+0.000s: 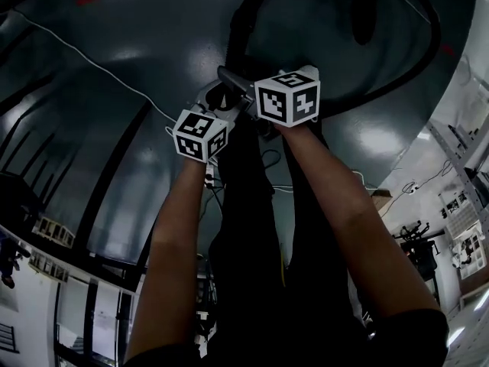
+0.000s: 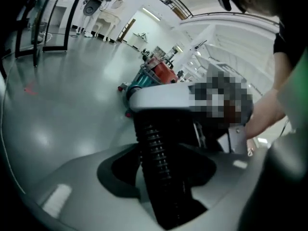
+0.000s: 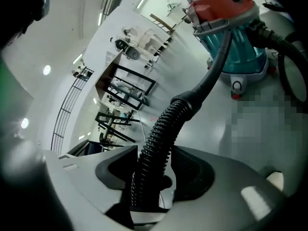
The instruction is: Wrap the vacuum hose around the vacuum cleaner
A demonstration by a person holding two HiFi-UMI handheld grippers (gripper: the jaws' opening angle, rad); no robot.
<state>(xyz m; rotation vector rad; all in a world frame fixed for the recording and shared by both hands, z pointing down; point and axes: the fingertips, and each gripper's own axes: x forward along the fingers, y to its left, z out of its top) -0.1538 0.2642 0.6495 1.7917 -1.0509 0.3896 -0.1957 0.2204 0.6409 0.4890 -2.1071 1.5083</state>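
I am holding one pair of tongs in each hand, and both are gripping the same vacuum hose (image 3: 161, 134). In the right gripper view, my right gripper (image 3: 151, 173) is keeping its jaws partly apart, with the black ribbed hose standing between them and pressing against both pads. From there the hose is rising, changing into a smooth tube and running to the vacuum cleaner (image 3: 240, 47). The cleaner has a red top and a teal body, and it is standing upright on the grey floor (image 2: 72, 109).

In the left gripper view, my left gripper (image 2: 161, 173) is also clamping the hose; the jaws are partly apart and the ribbed part is filling the gap between the pads. Just past them the hose is going up to the white body of the right gripper, so the two tongs are working close beside each other.

In the head view, my two forearms (image 1: 179, 251) are reaching forward side by side, and the rest of the hose is lying in a wide loop on the floor beyond them. A thin white cable (image 1: 99, 66) is crossing the floor at the left. I cannot tell how near the cleaner is standing to any edge of the floor.
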